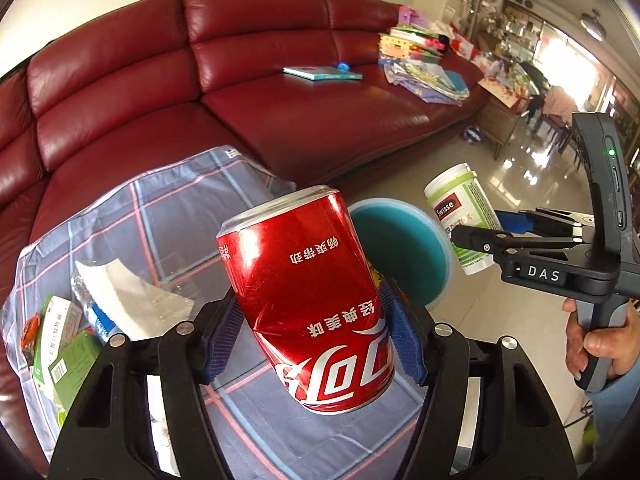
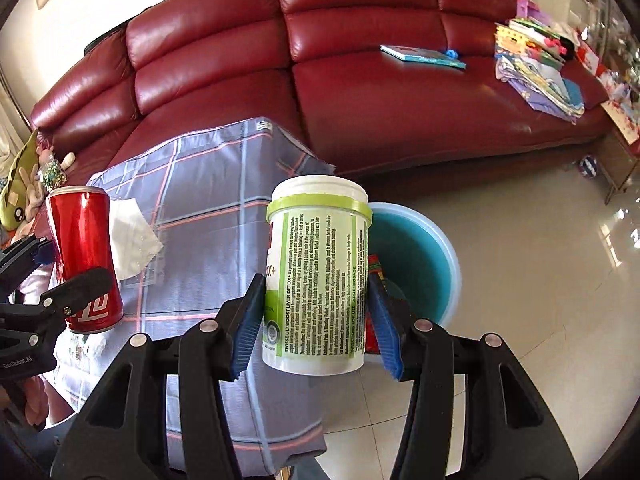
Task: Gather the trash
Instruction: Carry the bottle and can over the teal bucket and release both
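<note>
My left gripper (image 1: pixel 310 320) is shut on a dented red cola can (image 1: pixel 308 292), held upside down above the plaid-covered table (image 1: pixel 168 216). The can also shows in the right wrist view (image 2: pixel 86 256). My right gripper (image 2: pixel 316 320) is shut on a white and green supplement bottle (image 2: pixel 318 276), held beside the table's right edge and just in front of a blue bin (image 2: pixel 416 260). In the left wrist view the bottle (image 1: pixel 464 216) and right gripper (image 1: pixel 476 232) hang to the right of the bin (image 1: pixel 400 248).
A crumpled white wrapper (image 1: pixel 128 296) and small green boxes (image 1: pixel 60 348) lie on the table's left part. A red leather sofa (image 1: pixel 240 80) stands behind, with a book (image 1: pixel 320 73) and a pile of papers (image 1: pixel 420 68). Tiled floor (image 2: pixel 520 280) lies to the right.
</note>
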A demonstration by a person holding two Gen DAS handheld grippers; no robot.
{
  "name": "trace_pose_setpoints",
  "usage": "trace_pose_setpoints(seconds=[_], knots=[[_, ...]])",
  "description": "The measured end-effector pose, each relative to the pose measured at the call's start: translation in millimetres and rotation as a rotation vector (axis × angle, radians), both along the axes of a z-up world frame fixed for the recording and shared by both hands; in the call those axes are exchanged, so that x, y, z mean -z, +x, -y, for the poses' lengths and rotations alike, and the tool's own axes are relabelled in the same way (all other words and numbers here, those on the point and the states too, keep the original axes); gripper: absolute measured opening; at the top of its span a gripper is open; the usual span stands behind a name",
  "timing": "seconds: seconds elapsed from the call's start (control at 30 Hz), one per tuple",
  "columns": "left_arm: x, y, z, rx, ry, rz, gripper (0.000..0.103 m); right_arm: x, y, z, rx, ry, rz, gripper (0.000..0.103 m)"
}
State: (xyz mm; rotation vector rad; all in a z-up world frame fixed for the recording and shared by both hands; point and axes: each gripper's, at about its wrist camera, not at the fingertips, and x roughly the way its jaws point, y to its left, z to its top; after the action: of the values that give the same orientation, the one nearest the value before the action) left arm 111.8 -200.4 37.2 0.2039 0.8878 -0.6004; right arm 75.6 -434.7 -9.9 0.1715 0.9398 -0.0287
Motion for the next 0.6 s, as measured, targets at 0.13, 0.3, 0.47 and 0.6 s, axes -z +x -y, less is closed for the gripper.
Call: trace_pose_setpoints(seconds=[0.13,0.3,0.47,0.6], knots=[[14,6,32,0.05,0.014,-0.024,0.067,12,-8,28,0.048,0.009,-0.029,0.048],[35,16,69,0.119,0.013,-0.063,0.067,29,-8,54,0.079,0.004,-0.07,0.049],[62,26,105,0.177,0.036,-0.104,0.067,44,3,74,0.107,0.019,-0.104,0.049],[82,36,128,0.215,0.054,-0.131,0.068,55,14,82,0.117,0.028,-0.126,0.049]])
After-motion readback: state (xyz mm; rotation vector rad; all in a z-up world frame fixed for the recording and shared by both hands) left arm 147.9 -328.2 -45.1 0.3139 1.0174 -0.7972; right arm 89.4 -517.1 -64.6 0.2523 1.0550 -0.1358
